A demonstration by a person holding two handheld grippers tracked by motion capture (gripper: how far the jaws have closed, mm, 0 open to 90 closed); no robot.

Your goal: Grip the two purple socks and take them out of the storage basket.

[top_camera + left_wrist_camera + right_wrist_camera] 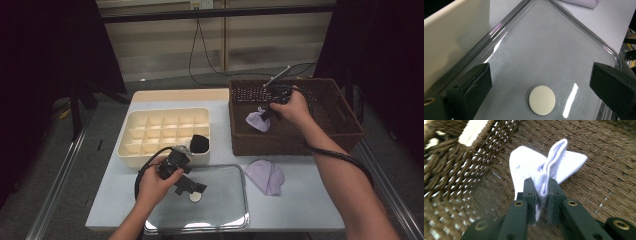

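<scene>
Wicker forms the brown basket [345,131] at the desk's right, where the right gripper [541,195] has its fingers pinched tight on a pale lilac sock [534,167] just above the basket floor. Left gripper [192,192] hovers over the clear tray [220,220], fingers spread wide around nothing, a small white disc [542,100] lying between them.

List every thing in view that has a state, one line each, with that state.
Right hand-held gripper: shut on the white sock.
White sock: pinched at a fold, inside the wicker basket.
Wicker basket: upright, open-topped.
Left hand-held gripper: open, above the clear tray.
Clear tray: flat, holding a white disc.
White disc: lying flat, untouched.
Lilac sock: lying on the table.
Divided organizer: one dark item inside.
</scene>
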